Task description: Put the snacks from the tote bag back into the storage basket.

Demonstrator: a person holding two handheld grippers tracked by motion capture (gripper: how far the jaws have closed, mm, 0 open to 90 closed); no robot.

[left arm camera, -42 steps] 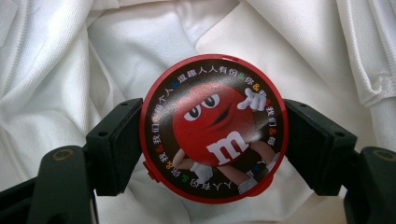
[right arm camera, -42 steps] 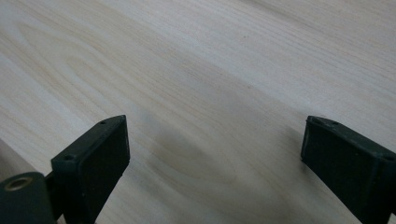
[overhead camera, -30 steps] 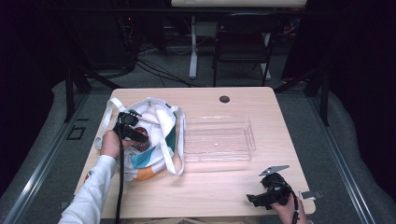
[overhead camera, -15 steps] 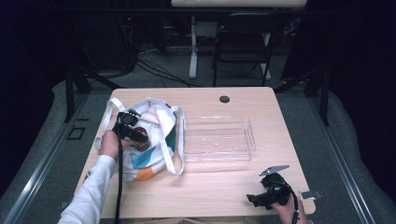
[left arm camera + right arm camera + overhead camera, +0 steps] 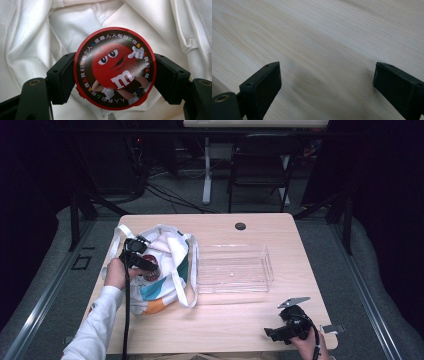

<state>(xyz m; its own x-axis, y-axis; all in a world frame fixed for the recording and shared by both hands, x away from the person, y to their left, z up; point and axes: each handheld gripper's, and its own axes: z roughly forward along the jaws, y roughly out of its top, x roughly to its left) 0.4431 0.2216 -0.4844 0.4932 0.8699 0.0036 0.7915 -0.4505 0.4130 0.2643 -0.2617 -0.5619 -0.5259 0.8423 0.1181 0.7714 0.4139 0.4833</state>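
Note:
A round red and brown candy tin (image 5: 115, 68) with a red cartoon figure on its lid sits between the jaws of my left gripper (image 5: 113, 77), which is shut on its sides. Below it is the white lining of a cloth tote bag (image 5: 37, 37). In the high view my left gripper (image 5: 142, 262) and the tin (image 5: 151, 270) are over the open mouth of the white, teal and orange bag (image 5: 160, 285) at the table's left. My right gripper (image 5: 270, 334) stands open near the front right edge, its jaws (image 5: 327, 87) wide apart over bare wood.
A clear plastic tray (image 5: 234, 270) lies empty in the middle of the wooden table (image 5: 225, 320), just right of the bag. A small black grommet (image 5: 240, 226) sits near the far edge. A chair and cables stand on the floor beyond.

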